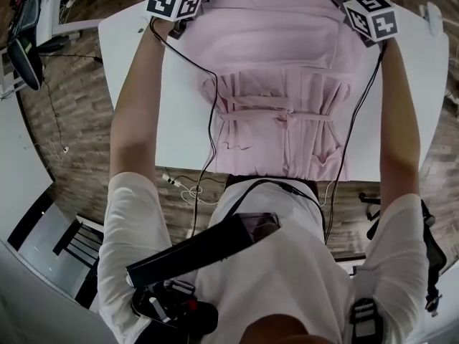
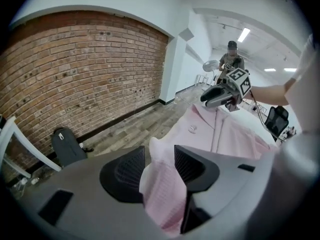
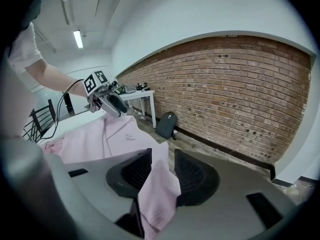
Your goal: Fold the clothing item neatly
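The work surface is a white table (image 1: 136, 56) on a wooden floor (image 1: 79, 142), with a brick wall (image 2: 85, 79) beyond it.

I find the left gripper (image 2: 159, 156) with its jaws standing apart. A corner of the pink garment (image 1: 276, 106) lies loosely in the gap, and I judge the pads are not pressing on it. The right gripper (image 3: 163, 161) is in the same condition, jaws parted with a fold of the same cloth slack between them.

Both grippers sit at the far end of the garment, one at each shoulder corner, with the collar between them. I judge this placement serves to draw the cloth out square and flat along the table before any fold is made.

The garment lies face up down the middle of the table. Its hem reaches the near edge, just in front of my body. The waist tie and the pleats below it are still bunched. No fold is yet in place.
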